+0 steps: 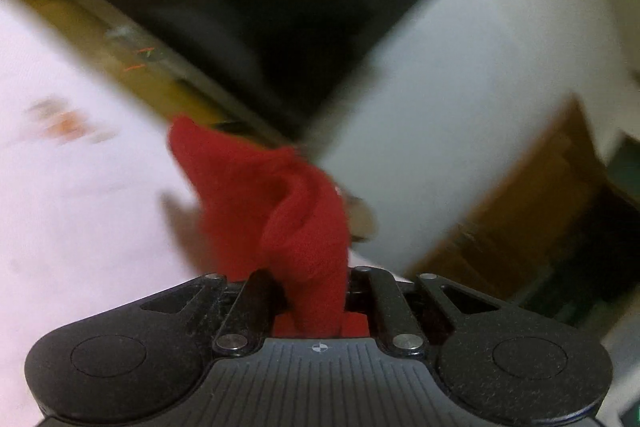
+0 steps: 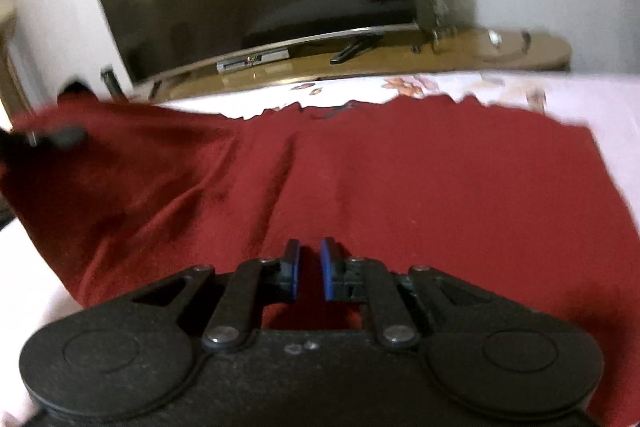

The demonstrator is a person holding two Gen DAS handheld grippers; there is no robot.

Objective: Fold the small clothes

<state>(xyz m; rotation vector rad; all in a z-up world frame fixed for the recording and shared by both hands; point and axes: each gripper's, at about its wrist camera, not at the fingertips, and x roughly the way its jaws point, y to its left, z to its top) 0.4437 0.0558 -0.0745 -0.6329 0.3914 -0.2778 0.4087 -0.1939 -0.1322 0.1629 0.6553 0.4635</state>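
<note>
Red cloth (image 1: pixel 296 219) bunches up out of the left gripper (image 1: pixel 312 303), which is clamped on a fold of it; the blurred view also catches a white floral sheet (image 1: pixel 60 187) at left and a TV (image 1: pixel 240 7) beyond. In the right wrist view, the cloth (image 2: pixel 400 187) lies spread on the sheet (image 2: pixel 580 95), its left side lifted. The right gripper (image 2: pixel 310 267) hovers just above the near edge, slightly parted and empty. Judging by this, a fold is starting; next, the right gripper should pinch the near edge.

red cloth (image 2: pixel 400 187) spread mostly flat on white sheet (image 2: pixel 600 99), creased near middle, far edge jagged; left corner bunched up and lifted (image 1: pixel 304 219).
</note>
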